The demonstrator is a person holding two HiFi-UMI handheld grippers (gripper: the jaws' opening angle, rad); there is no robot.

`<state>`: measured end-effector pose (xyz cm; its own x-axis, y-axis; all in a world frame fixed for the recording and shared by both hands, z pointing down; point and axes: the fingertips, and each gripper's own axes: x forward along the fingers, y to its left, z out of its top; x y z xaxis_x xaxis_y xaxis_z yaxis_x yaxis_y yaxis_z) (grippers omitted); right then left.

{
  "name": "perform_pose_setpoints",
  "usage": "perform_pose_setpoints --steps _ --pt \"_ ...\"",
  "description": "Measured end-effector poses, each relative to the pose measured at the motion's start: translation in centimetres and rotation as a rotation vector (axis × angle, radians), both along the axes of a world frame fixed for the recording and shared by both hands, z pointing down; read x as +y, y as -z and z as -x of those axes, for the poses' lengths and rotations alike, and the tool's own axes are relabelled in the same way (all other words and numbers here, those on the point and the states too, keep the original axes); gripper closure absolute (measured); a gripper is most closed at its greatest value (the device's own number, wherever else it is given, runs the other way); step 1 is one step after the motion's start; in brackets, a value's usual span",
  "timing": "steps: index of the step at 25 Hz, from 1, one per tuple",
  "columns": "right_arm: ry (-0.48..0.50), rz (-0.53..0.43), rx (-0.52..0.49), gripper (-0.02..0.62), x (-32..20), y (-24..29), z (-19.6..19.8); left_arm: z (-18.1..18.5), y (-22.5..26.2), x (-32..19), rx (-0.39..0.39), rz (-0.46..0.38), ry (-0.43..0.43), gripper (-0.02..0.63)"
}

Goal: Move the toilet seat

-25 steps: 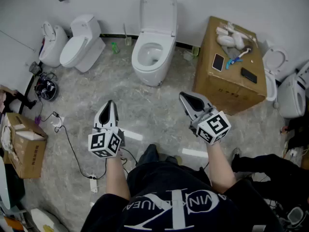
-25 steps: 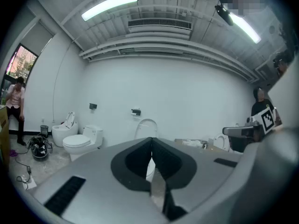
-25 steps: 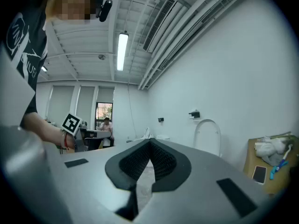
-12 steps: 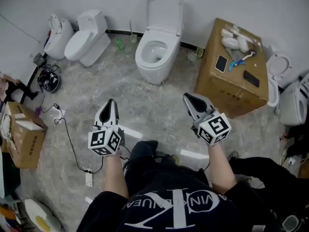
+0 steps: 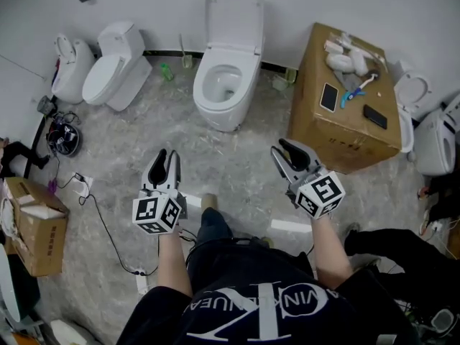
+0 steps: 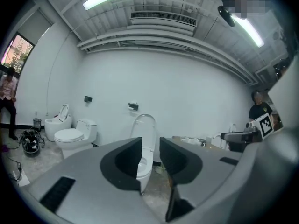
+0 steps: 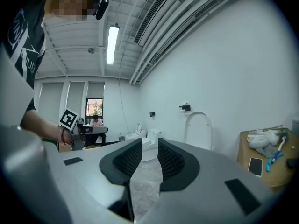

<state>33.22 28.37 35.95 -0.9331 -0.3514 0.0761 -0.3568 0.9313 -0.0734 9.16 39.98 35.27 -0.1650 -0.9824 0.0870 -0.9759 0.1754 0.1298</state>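
Observation:
A white toilet [image 5: 224, 86] stands against the far wall with its lid [image 5: 234, 14] raised upright and the bowl open. Both grippers are held level in front of it, some way short of it over the floor. The jaws of my left gripper [image 5: 167, 162] have just been opening, and nothing is between them. In the left gripper view the toilet [image 6: 145, 141] shows through the gap of that gripper [image 6: 150, 148]. My right gripper [image 5: 287, 152] has also just been opening and holds nothing. The right gripper view shows the raised lid [image 7: 199, 129] to the right of that gripper [image 7: 150, 149].
A big cardboard box [image 5: 332, 139] with phones and a toothbrush on top stands right of the toilet. Two more toilets [image 5: 115, 65] sit at the far left, others [image 5: 437, 141] at the right edge. A small carton [image 5: 36, 225] and a cable with power strip [image 5: 141, 280] lie on the left floor.
Both grippers' jaws have parted from shut to open. The hands have shifted a little forward and down, and a foot has stepped forward between them.

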Motion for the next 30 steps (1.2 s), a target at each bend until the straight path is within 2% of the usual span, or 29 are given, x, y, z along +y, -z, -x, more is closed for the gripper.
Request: perform_pose_setpoints --steps 6,17,23,30 --pt "-0.077 0.040 0.027 0.476 -3.6 -1.9 5.3 5.6 -1.0 -6.5 0.004 0.028 -0.125 0.480" --pt "-0.193 0.137 0.082 0.473 -8.4 -5.2 13.4 14.8 -4.6 -14.1 0.032 0.119 -0.253 0.479" --pt "-0.262 0.164 0.109 0.466 -10.1 -6.6 15.7 17.4 -6.4 -17.1 0.037 0.149 -0.331 0.479" --pt "-0.278 0.198 0.128 0.465 -10.9 -8.7 18.0 18.8 -8.8 -19.0 0.057 0.179 -0.386 0.479"
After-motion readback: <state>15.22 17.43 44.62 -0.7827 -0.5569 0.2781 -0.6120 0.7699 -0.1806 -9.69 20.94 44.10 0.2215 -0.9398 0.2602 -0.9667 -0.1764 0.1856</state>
